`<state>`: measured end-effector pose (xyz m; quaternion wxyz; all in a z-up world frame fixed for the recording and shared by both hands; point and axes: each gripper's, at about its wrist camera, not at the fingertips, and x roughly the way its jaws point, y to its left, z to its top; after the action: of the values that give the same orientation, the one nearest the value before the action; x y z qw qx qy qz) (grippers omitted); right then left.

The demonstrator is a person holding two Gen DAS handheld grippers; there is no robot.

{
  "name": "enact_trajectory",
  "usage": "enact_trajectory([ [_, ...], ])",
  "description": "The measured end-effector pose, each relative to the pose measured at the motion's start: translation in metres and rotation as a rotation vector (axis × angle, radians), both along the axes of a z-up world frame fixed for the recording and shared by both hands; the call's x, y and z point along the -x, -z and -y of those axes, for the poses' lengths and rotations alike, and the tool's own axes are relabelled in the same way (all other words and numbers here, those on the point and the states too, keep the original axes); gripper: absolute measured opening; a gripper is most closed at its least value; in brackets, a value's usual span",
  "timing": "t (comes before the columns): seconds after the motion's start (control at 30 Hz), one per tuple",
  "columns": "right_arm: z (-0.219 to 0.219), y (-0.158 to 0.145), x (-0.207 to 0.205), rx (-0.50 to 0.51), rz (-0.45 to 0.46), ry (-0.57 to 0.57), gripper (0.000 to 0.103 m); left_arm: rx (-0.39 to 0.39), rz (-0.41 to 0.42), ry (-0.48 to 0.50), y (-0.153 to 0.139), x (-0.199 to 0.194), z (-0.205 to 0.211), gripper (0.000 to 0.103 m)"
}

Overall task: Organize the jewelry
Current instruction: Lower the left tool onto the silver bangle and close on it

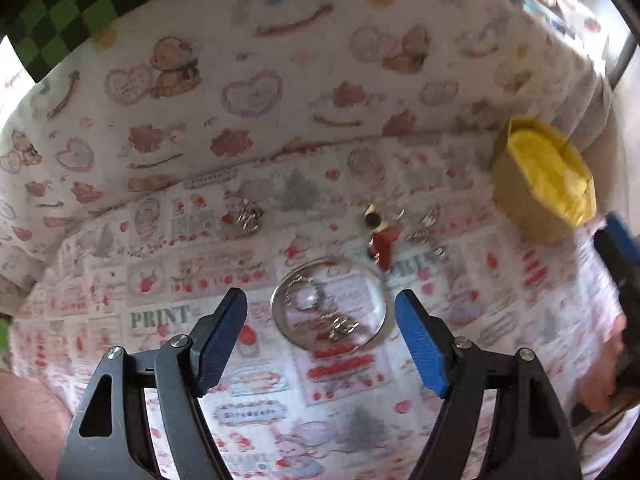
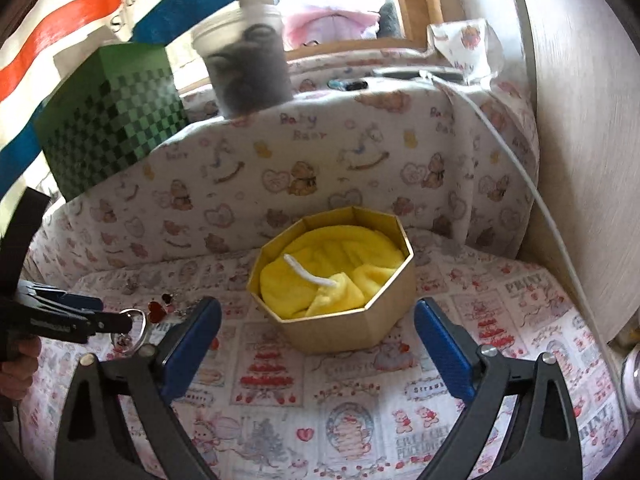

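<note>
A silver bangle [image 1: 280, 292] lies flat on the printed cloth, with a small ring and a charm [image 1: 340, 326] inside it. My left gripper [image 1: 320, 298] points down over it, jaws open, one blue pad on each side of the bangle and neither touching it. Beyond lie a red charm [image 1: 385, 245], a silver piece [image 1: 248, 216] and small silver earrings [image 1: 425, 222]. The gold octagonal box [image 2: 340, 332] with yellow cloth [image 2: 332, 264] stands right ahead of my right gripper [image 2: 318, 306], which is open and empty. In the right wrist view the left gripper [image 2: 100, 322] hangs over the bangle [image 2: 138, 330].
A padded wall with bear print [image 2: 320, 168] closes the back of the cloth [image 2: 360, 400]. Behind it stand a green checkered box [image 2: 112, 112] and a dark jar with a white lid [image 2: 248, 68]. A white cable [image 2: 520, 168] runs down along a wooden panel [image 2: 580, 120] at the right.
</note>
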<state>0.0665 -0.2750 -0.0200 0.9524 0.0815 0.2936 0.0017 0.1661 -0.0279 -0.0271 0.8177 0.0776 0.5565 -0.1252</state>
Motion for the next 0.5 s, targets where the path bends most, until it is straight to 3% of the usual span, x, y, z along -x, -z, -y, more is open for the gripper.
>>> enact_trajectory([
  [0.13, -0.007, -0.001, 0.002, 0.028, 0.01, -0.023, 0.097, 0.04, -0.054, -0.032, 0.002, 0.003, 0.001, 0.075],
  [0.33, -0.012, -0.004, 0.007, 0.084, 0.045, -0.012, 0.099, -0.01, -0.083, -0.031, 0.021, -0.001, 0.017, 0.076],
  [0.5, -0.021, -0.003, 0.011, 0.124, 0.054, -0.031, 0.103, -0.053, -0.04, -0.039, 0.035, -0.004, 0.031, 0.076],
])
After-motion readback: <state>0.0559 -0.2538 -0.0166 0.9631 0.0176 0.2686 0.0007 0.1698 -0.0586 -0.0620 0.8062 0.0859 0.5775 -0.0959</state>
